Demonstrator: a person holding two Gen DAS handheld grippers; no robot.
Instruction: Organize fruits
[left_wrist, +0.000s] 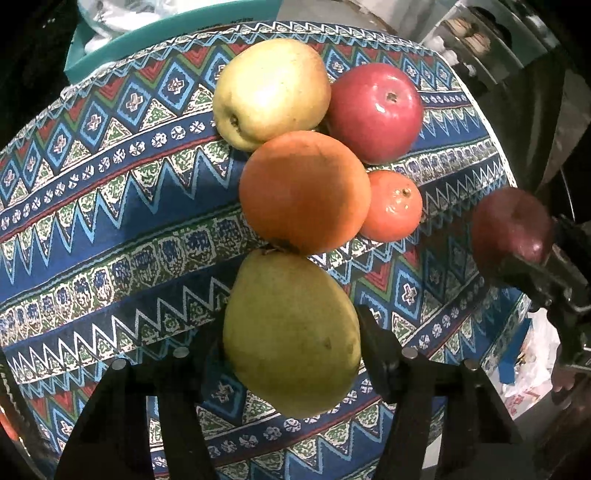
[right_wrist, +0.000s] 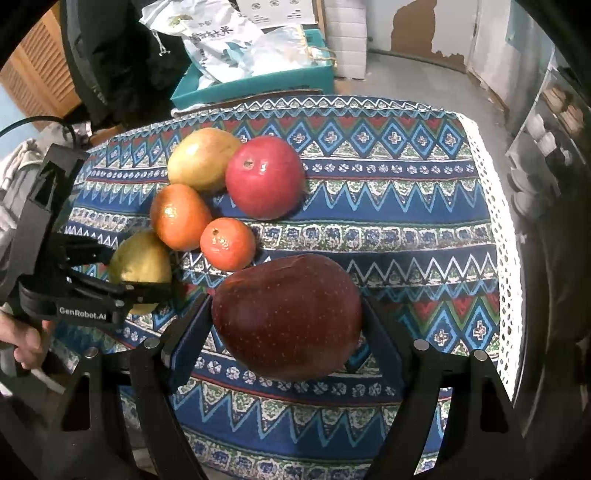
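Note:
My left gripper (left_wrist: 291, 328) is shut on a green pear (left_wrist: 291, 354), its pads pressing both sides just above the patterned tablecloth (left_wrist: 110, 206). Beyond the pear lies a cluster: a large orange (left_wrist: 304, 192), a small tangerine (left_wrist: 393, 205), a yellow-green apple (left_wrist: 271, 94) and a bright red apple (left_wrist: 375, 112). My right gripper (right_wrist: 286, 314) is shut on a dark red apple (right_wrist: 286, 332), to the right of the cluster. In the right wrist view the left gripper (right_wrist: 147, 273) holds the pear (right_wrist: 140, 254) at the cloth's left edge.
A teal box (right_wrist: 255, 81) with bags in it stands behind the table. The cloth's white lace edge (right_wrist: 495, 206) drops off at the right, with shelves (right_wrist: 554, 122) beyond it. A person's hand (right_wrist: 26, 339) grips the left tool's handle.

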